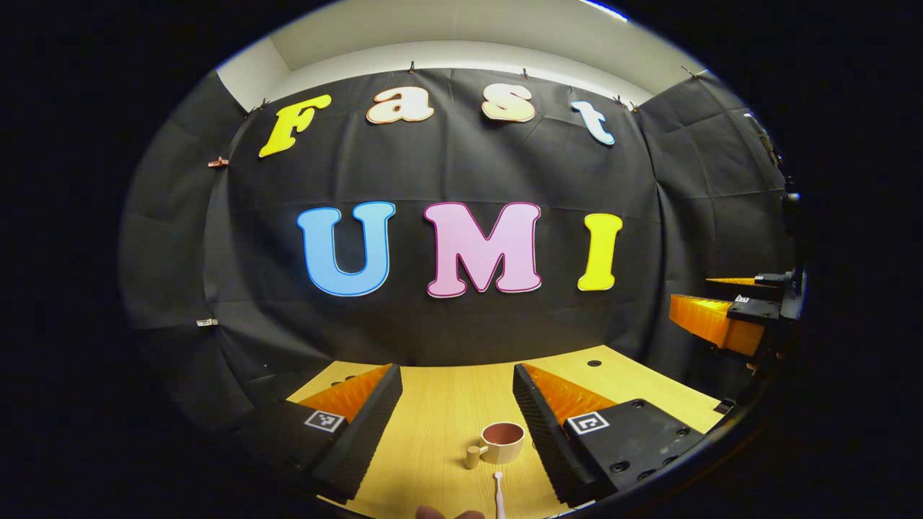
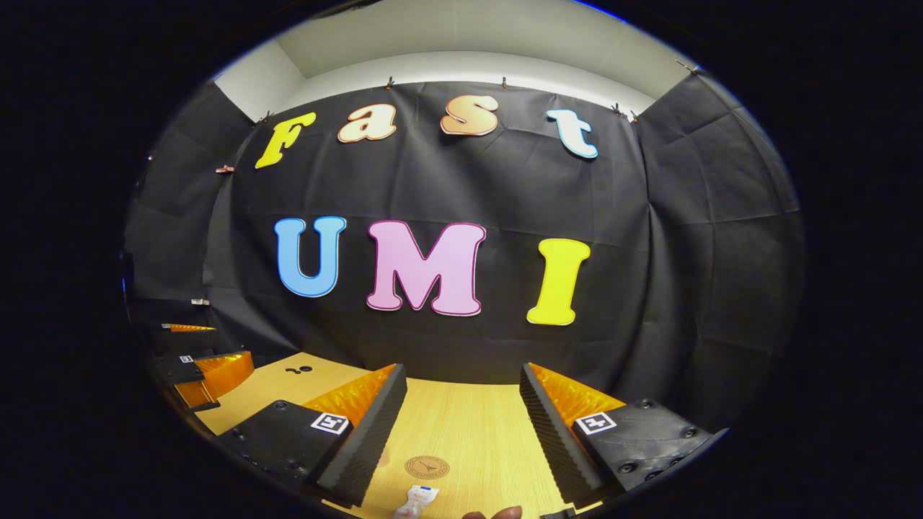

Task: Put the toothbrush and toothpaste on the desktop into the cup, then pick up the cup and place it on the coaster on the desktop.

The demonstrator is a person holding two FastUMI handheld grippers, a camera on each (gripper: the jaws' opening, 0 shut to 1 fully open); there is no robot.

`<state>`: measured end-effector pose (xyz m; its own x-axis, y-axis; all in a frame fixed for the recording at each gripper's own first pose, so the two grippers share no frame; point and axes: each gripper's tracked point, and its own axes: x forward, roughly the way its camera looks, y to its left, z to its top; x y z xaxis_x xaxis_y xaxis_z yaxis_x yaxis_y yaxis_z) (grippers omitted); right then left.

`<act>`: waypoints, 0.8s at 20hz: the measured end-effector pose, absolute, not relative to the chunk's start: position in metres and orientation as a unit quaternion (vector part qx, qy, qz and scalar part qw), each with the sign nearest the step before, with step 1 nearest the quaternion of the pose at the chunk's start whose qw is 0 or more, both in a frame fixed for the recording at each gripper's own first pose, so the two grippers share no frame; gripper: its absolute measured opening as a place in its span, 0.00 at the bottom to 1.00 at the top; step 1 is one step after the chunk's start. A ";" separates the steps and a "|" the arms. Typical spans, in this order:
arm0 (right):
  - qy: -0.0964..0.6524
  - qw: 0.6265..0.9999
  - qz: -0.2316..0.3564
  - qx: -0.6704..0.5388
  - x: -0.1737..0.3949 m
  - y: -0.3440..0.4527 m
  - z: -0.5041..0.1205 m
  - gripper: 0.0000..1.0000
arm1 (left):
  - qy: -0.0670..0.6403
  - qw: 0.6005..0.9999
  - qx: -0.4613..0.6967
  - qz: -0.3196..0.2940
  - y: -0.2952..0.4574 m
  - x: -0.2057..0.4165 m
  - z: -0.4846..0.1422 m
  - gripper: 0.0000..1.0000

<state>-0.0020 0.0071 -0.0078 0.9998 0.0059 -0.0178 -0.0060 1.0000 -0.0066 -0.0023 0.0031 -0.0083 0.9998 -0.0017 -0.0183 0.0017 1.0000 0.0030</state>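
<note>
Wooden surface (image 1: pixel 433 425) below me: cup (image 1: pixel 502 442) between left hand-held gripper (image 1: pixel 457 432) fingers, spread wide; toothbrush (image 1: pixel 498 494) nearer. Right hand-held gripper (image 2: pixel 461 440) agape over coaster (image 2: pixel 427 467), toothpaste (image 2: pixel 417 501). Risk: I clip cup reaching brush.

left tongs (image 1: pixel 456 422): jaws wide apart, level, empty | right tongs (image 2: pixel 461 425): jaws wide apart, level, empty

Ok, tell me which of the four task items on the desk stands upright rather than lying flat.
The cup, standing with its mouth up and a stubby handle at its side. The toothbrush, toothpaste and round coaster all lie flat on the desk.
</note>
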 end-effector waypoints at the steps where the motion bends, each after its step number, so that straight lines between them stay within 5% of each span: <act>1: 0.011 1.000 0.003 -0.003 -0.002 0.008 -0.009 0.97 | 0.011 1.000 0.001 -0.001 0.003 -0.002 -0.009 0.96; 8: 0.056 0.998 0.012 -0.005 -0.007 0.021 -0.041 0.97 | 0.025 1.000 0.002 -0.006 0.006 0.001 -0.024 0.96; 16: 0.229 0.973 0.015 -0.001 -0.031 0.044 -0.162 0.97 | 0.076 0.997 0.012 -0.020 0.014 -0.009 -0.070 0.96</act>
<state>-0.0306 0.0440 -0.1621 0.8942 0.0298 -0.4466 -0.0305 0.9995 0.0055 -0.0086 0.0137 -0.0705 0.9875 -0.0388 -0.1529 0.0425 0.9989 0.0213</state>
